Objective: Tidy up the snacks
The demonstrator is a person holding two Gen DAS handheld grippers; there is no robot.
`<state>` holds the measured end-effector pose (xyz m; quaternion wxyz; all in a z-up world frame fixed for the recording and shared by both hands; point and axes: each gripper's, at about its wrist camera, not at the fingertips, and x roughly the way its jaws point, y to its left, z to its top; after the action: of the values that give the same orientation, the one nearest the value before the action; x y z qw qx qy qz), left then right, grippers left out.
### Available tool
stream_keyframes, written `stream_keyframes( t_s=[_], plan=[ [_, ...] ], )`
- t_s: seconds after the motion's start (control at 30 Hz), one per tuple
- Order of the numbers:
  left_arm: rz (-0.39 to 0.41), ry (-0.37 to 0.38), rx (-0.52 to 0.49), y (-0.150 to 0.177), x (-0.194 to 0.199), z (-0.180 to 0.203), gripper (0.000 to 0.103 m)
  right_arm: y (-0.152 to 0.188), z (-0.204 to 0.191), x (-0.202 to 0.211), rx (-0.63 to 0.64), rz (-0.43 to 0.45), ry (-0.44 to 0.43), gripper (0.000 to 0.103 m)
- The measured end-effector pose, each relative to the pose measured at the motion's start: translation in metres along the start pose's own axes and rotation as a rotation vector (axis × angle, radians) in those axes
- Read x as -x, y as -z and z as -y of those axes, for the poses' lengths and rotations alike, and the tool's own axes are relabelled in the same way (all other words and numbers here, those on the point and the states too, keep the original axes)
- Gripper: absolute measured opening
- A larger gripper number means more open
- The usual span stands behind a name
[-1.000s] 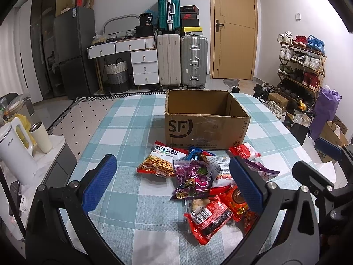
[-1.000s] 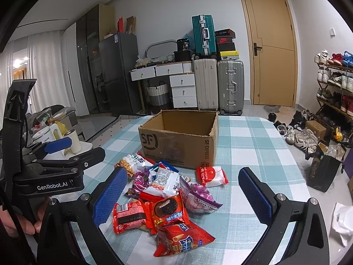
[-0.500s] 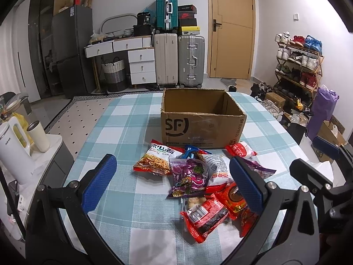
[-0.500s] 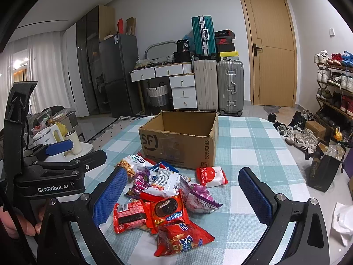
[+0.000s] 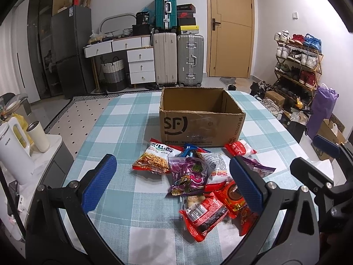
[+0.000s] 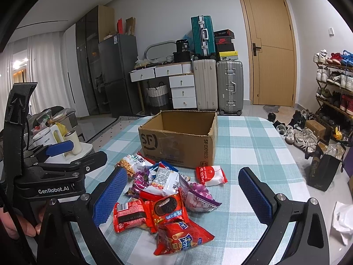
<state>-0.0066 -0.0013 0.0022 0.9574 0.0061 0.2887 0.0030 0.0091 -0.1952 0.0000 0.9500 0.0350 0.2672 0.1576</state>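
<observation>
A heap of snack packets [image 5: 198,176] lies on the checked tablecloth in front of an open cardboard SF box [image 5: 199,119], which looks bare inside. The heap holds a noodle-snack bag [image 5: 154,159], a purple bag [image 5: 189,174] and red packets [image 5: 205,214]. My left gripper [image 5: 172,183] hovers open over the near edge of the heap, holding nothing. In the right wrist view the same heap [image 6: 163,194] and box [image 6: 181,139] show, with my right gripper [image 6: 183,196] open above the red packets. A red-and-white packet [image 6: 210,175] lies apart beside the box.
The table [image 5: 123,119] carries a teal and white check cloth. A side stand at the left holds a white kettle [image 5: 13,152] and a cup [image 5: 38,135]. Suitcases [image 5: 178,59], drawers and a door stand behind; a shoe rack [image 5: 297,66] is at the right. The other gripper [image 6: 50,170] shows at left.
The left gripper has drifted slightly, so the box and heap sit a little further left in its view. The right wrist view is almost unchanged. Both stay open.
</observation>
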Motion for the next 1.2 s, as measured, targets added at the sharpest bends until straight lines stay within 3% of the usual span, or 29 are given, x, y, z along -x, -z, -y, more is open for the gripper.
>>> stream_keyframes(
  t_s=[0.6,1.2],
  plan=[
    [-0.011,0.002,-0.005,0.003,-0.004,0.003,0.102,0.002,0.003,0.005,-0.004,-0.012,-0.011,0.103],
    [-0.022,-0.001,-0.002,0.008,-0.011,0.003,0.102,0.037,0.003,-0.014,-0.023,-0.089,-0.061,0.103]
  ],
)
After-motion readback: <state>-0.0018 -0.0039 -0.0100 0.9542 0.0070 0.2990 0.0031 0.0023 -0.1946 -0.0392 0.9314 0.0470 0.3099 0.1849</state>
